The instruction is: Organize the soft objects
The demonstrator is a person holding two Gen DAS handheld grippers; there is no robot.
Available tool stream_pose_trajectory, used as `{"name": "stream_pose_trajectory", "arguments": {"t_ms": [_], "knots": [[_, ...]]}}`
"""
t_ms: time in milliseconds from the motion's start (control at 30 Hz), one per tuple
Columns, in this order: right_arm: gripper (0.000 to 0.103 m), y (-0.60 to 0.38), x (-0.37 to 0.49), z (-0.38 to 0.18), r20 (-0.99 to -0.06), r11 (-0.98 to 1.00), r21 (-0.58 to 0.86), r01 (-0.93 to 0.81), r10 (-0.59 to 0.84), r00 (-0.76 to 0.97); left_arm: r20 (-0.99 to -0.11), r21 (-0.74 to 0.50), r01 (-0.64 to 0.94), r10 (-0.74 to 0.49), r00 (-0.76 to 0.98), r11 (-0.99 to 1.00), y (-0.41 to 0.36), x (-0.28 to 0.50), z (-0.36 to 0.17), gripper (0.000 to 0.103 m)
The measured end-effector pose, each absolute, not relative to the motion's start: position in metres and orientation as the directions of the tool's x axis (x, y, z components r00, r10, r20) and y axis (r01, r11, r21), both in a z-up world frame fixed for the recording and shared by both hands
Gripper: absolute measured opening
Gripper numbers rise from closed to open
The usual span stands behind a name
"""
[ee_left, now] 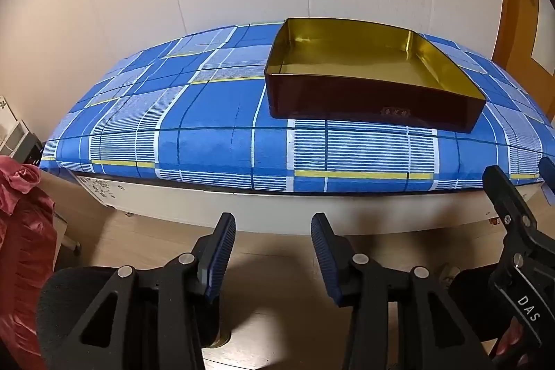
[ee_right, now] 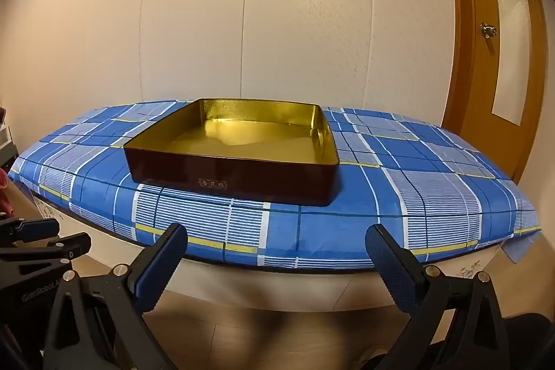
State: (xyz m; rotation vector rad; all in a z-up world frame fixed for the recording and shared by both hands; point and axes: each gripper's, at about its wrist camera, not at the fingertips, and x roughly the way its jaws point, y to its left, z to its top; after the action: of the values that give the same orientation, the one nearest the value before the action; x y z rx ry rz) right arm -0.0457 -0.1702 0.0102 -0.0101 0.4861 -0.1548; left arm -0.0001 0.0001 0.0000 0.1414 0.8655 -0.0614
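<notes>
Plaid-covered tabletop [ee_right: 433,196] carries an empty tin [ee_right: 242,141] mid-frame, while both left tongs [ee_left: 273,252] (partly open) and right tongs [ee_right: 277,266] (wide) hold nothing; red cloth [ee_left: 24,231] lower left looks limp and light, best pinched at a fold.

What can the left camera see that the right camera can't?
Only the left wrist view shows the crumpled red cloth low at its left edge. Only the right wrist view shows the round door knob on the wooden door. Both show the box with the shiny gold inside, empty, sitting on the blue checked cloth over the table. Both also show the left tool and the right tool, each open and holding nothing.
</notes>
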Motion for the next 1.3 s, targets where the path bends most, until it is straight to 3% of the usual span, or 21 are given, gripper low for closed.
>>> {"name": "stream_pose_trajectory", "arguments": {"t_ms": [1300], "knots": [[0.103, -0.1769, -0.0435, 0.0074, -0.485, 0.988, -0.033, 0.153, -0.150, 0.862, -0.753, 0.128, 0.132, 0.010, 0.658, 0.983, -0.0039, -0.0012, 0.0005, 0.046]]}}
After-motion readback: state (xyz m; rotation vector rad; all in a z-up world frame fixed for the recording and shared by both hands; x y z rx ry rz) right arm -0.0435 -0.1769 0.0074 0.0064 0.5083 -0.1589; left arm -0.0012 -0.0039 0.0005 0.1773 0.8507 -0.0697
